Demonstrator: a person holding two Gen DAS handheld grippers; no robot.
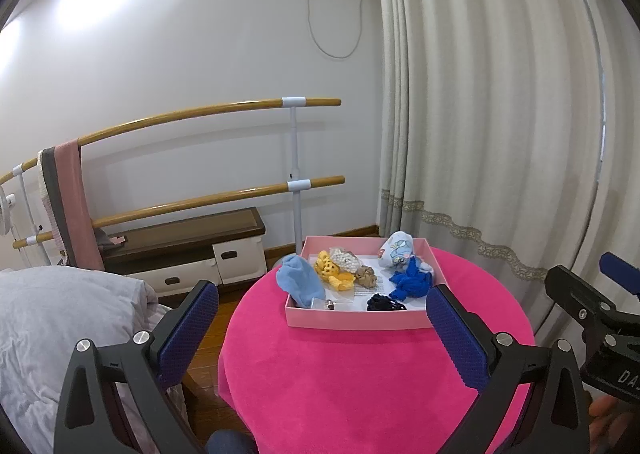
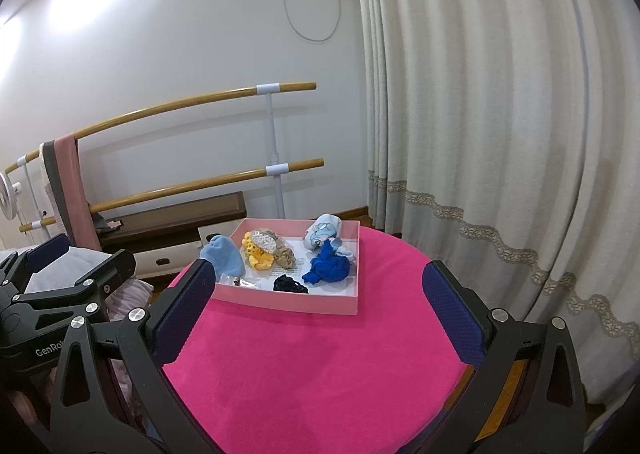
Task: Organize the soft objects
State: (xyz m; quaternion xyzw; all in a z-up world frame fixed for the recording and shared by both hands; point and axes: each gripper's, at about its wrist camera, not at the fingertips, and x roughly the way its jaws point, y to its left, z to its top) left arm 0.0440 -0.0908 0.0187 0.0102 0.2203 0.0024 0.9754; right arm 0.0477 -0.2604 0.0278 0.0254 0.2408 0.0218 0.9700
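Observation:
A shallow pink box [image 1: 352, 320] [image 2: 296, 304] sits at the far side of a round table with a pink cloth [image 1: 360, 382] [image 2: 320, 366]. In it lie a light blue sock [image 1: 298, 280] [image 2: 223, 256], a yellow knitted piece [image 1: 334, 274] [image 2: 260, 254], a white beaded scrunchie [image 1: 346, 258] [image 2: 265, 240], a tan scrunchie [image 1: 366, 278] [image 2: 286, 258], a printed white sock [image 1: 396, 250] [image 2: 322, 232], a royal blue cloth [image 1: 412, 281] [image 2: 328, 269] and a dark navy scrunchie [image 1: 384, 302] [image 2: 289, 284]. My left gripper [image 1: 322, 328] and right gripper [image 2: 318, 314] are open and empty, held short of the box.
A bed with grey bedding [image 1: 60, 314] lies left of the table. A low wooden bench [image 1: 180, 246] and a ballet barre [image 1: 200, 111] with a pink towel [image 1: 74, 205] stand by the wall. Curtains [image 1: 500, 113] hang on the right.

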